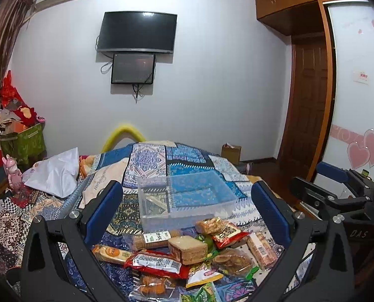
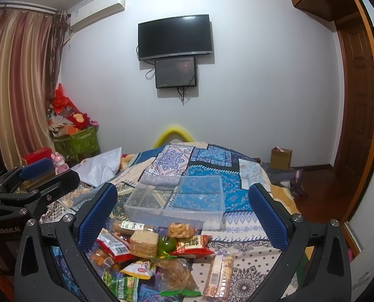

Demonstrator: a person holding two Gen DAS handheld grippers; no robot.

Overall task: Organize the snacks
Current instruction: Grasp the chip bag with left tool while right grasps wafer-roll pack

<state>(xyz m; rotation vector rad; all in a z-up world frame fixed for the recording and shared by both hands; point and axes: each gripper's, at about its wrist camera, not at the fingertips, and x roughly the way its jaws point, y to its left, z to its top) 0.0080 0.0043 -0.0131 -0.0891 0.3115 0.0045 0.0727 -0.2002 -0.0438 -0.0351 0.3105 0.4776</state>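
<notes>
1. Nearest the lens, the left gripper (image 1: 187, 216) has its jaws spread wide and holds nothing; its blue pads (image 1: 102, 211) touch no packet.
2. Between and just below those jaws lies the snack pile (image 1: 187, 254) on the patterned bedspread (image 1: 146, 161): a red-wrapped packet (image 1: 156, 263) toward the left finger, a wrapped wafer block (image 1: 188, 249) in the middle, a long cracker pack (image 1: 261, 250) toward the right finger.
3. Beyond the pile, centred between the jaws, sits the clear plastic bin (image 1: 187, 198), with dividers at its left end and no snacks visible inside it.
4. The right gripper (image 2: 187, 212) likewise gapes wide, gripping nothing; the same pile lies toward its left finger, with a green round item (image 2: 167, 244) near the middle and the cracker pack beside the right finger.
5. Past both jaws: a white bag (image 1: 55, 172) at the left, a wall-mounted television (image 1: 136, 32) ahead with a smaller screen (image 1: 133, 68) under it, a wooden door (image 1: 309, 105) at the right.
</notes>
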